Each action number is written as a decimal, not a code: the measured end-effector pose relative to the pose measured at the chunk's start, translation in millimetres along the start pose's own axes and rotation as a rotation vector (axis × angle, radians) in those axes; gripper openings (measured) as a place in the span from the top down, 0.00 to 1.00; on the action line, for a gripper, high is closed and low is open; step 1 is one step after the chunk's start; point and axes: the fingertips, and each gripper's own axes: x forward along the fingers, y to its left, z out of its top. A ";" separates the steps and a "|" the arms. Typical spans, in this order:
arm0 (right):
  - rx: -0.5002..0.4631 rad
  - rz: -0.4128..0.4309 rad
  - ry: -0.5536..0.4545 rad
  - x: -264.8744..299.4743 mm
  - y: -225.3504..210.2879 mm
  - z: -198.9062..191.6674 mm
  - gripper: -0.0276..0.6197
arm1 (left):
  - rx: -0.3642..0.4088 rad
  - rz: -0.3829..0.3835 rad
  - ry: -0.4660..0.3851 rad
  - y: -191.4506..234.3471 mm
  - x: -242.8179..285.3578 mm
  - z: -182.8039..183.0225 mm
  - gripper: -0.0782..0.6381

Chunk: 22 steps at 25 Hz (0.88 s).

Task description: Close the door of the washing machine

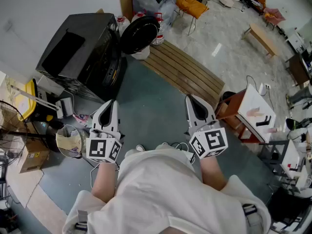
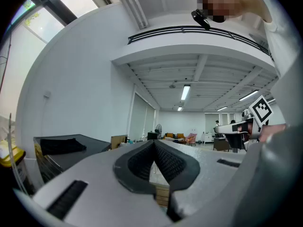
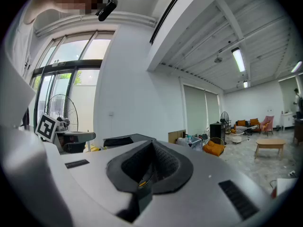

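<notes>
The black washing machine (image 1: 80,52) stands at the upper left of the head view, its round dark door (image 1: 140,33) swung open toward the far side. Both grippers are held level in front of the person, well short of the machine and touching nothing. My left gripper (image 1: 111,104) is shut, its ribbed pads (image 2: 165,162) meeting with nothing between them. My right gripper (image 1: 190,98) is shut and empty too. The machine's flat top (image 2: 61,148) shows at the left of the left gripper view, and lies beyond the jaws as the machine (image 3: 125,140) in the right gripper view.
A slatted wooden platform (image 1: 183,72) lies on the floor right of the machine. A standing fan (image 1: 68,140), a yellow object (image 1: 29,99) and a cardboard box (image 1: 31,155) crowd the left. A red-and-white table (image 1: 253,111) stands at the right, an orange chair (image 1: 192,6) far back.
</notes>
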 end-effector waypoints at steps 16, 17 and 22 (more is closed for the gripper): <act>0.085 0.013 -0.018 -12.9 -18.4 -6.6 0.96 | 0.000 -0.064 -0.068 -16.9 1.4 11.1 0.86; 0.086 0.004 -0.017 -14.4 -23.0 -7.5 0.96 | 0.009 -0.058 -0.069 -15.3 3.9 12.8 0.83; 0.090 -0.024 -0.003 -24.5 -46.0 -13.9 0.96 | 0.002 -0.032 -0.095 -10.2 18.8 21.8 0.59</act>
